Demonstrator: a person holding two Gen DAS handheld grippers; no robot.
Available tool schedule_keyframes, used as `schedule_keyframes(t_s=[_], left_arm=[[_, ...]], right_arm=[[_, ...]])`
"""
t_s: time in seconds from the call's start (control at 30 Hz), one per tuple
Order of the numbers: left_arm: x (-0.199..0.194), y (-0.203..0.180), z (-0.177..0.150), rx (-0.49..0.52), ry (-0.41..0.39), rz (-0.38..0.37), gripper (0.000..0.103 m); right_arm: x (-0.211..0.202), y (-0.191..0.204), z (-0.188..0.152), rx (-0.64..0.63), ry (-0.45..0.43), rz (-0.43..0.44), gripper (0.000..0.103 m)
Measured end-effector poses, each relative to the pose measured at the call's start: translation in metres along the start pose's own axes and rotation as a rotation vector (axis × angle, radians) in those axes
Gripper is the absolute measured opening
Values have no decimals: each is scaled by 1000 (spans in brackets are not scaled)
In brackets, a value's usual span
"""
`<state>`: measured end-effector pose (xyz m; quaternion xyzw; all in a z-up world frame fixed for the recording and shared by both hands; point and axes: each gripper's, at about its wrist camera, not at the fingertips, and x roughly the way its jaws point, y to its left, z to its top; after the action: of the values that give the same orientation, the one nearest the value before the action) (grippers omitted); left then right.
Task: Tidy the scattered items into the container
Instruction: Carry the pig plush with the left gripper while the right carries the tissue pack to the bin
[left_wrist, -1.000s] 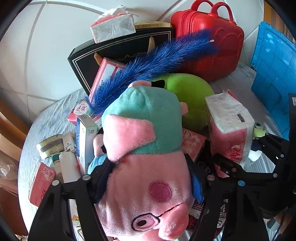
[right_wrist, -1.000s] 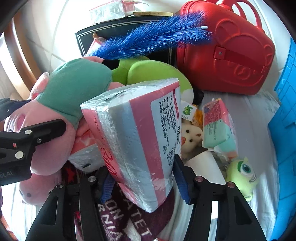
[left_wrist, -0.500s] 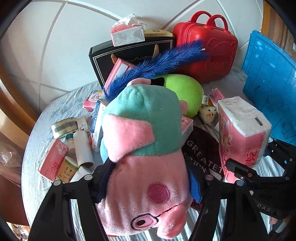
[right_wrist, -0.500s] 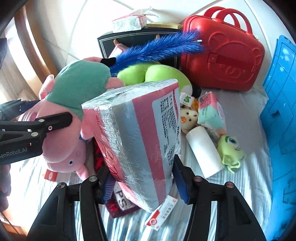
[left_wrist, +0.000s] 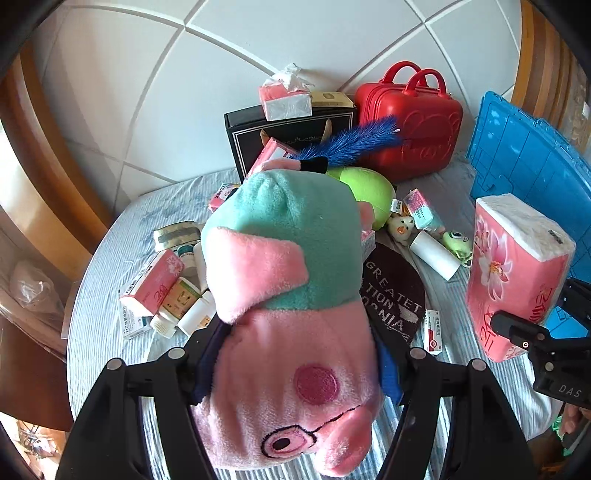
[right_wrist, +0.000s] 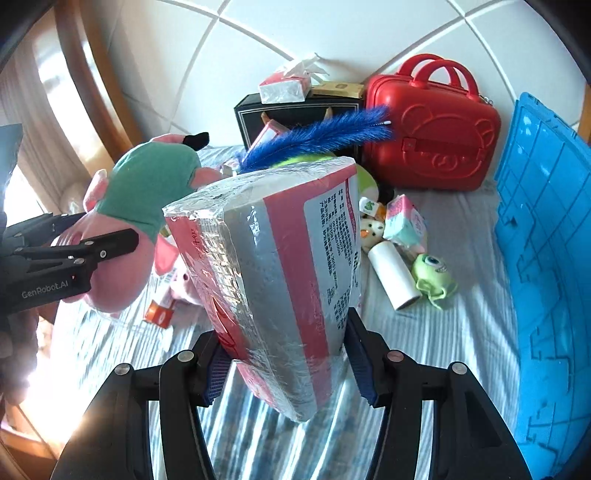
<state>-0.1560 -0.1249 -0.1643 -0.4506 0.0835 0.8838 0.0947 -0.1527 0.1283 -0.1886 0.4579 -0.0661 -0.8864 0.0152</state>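
My left gripper (left_wrist: 295, 363) is shut on a pink pig plush (left_wrist: 284, 295) in a teal dress, which hangs head down above the table. The plush fills the middle of the left wrist view. My right gripper (right_wrist: 288, 365) is shut on a pink wrapped tissue pack (right_wrist: 280, 266), also lifted off the cloth. The tissue pack (left_wrist: 513, 273) shows at the right of the left wrist view, and the pig plush (right_wrist: 147, 192) at the left of the right wrist view. A blue crate (right_wrist: 546, 229) stands at the table's right side.
A round table with a striped cloth (left_wrist: 110, 280) holds medicine boxes and bottles (left_wrist: 159, 284), a dark mat (left_wrist: 395, 291), a white roll (left_wrist: 434, 254), a green monster toy (left_wrist: 456, 242) and a green plush (left_wrist: 365, 188). Behind stand a black box (left_wrist: 291, 136), a blue feather duster (left_wrist: 351, 147) and a red suitcase (left_wrist: 410, 122).
Both grippers have risen and drawn back from the table with their loads. The items on the cloth now look smaller and farther away, and more of the table shows.
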Motion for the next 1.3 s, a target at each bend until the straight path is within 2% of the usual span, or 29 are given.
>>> schedule_keyframes(t_s=[0.37,0.77,1.3], left_arm=[[-61,-14,-20,-30,-34,14,68],[-112,-37,-34,-43,-86,13,68],[-151,-81,-5,-7,-157,19,68]], right_arm=[[-60,10,-26,-13,-12,39,55],[-114,-10,-34,-1,-62,49,55],[-162,-54,-32,42,-135,80,55]])
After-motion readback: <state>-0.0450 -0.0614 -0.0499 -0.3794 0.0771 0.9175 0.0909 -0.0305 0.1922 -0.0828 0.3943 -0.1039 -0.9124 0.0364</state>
